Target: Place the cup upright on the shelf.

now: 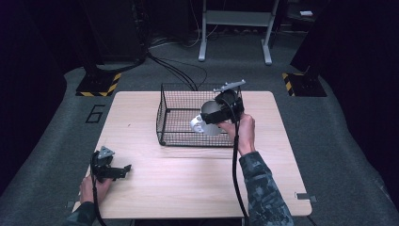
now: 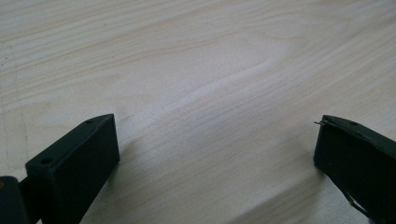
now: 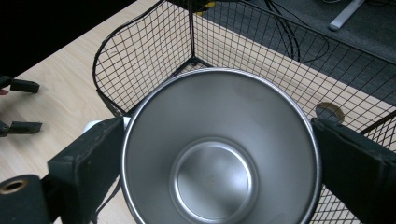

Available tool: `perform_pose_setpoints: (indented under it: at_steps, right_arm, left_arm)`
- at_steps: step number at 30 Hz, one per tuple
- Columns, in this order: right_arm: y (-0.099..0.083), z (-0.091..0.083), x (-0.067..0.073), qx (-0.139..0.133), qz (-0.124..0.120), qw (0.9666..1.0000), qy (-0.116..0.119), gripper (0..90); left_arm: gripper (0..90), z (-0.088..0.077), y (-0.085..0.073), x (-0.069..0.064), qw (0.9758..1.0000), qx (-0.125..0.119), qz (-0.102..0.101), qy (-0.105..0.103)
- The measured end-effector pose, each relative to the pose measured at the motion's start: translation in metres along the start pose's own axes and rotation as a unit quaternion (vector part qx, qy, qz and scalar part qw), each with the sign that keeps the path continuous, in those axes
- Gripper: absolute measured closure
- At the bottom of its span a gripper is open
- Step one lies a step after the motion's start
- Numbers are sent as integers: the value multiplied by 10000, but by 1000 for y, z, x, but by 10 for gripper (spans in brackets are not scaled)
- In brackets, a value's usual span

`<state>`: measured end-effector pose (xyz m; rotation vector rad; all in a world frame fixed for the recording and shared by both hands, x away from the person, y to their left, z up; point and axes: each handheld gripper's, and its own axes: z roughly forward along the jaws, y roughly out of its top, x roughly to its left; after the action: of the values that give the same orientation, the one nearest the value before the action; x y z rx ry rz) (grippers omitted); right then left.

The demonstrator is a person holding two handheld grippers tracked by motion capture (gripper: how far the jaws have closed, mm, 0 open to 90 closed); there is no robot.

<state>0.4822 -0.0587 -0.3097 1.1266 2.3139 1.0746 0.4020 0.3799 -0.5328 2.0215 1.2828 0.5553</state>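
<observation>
Our right gripper (image 3: 219,154) clamps the shiny round steel cup (image 3: 219,149); we lower it gently into the black wire basket (image 3: 140,65) beneath, left gripper (image 2: 217,144) released.

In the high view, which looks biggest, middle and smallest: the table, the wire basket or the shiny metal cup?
1. table
2. wire basket
3. metal cup, held by the right tongs above the basket, nearer the camera, yet clearly smallest.

Wooden table (image 1: 188,183); grey carpet floor (image 1: 339,141); white stand (image 1: 235,19) beyond.
</observation>
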Motion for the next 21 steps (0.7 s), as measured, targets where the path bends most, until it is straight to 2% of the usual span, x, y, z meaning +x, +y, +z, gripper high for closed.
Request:
perform_pose_setpoints:
  at_steps: [2,13,15,19,21]
  right_arm:
    - [3,2,-1,25,60,10000,-26,60]
    - [15,12,-11,106,-23,9999,-65,60]
    - [16,13,-11,134,99,9998,-88,60]
    - [18,17,-16,126,62,9998,-108,60]
    - [19,18,-17,183,156,9996,-120,60]
  left_arm:
    - [1,0,0,0,10000,2,1,-1]
    - [1,0,0,0,10000,1,-1,0]
    - [1,0,0,0,10000,2,2,0]
    - [1,0,0,0,10000,1,0,-1]
    - [1,0,0,0,10000,4,0,0]
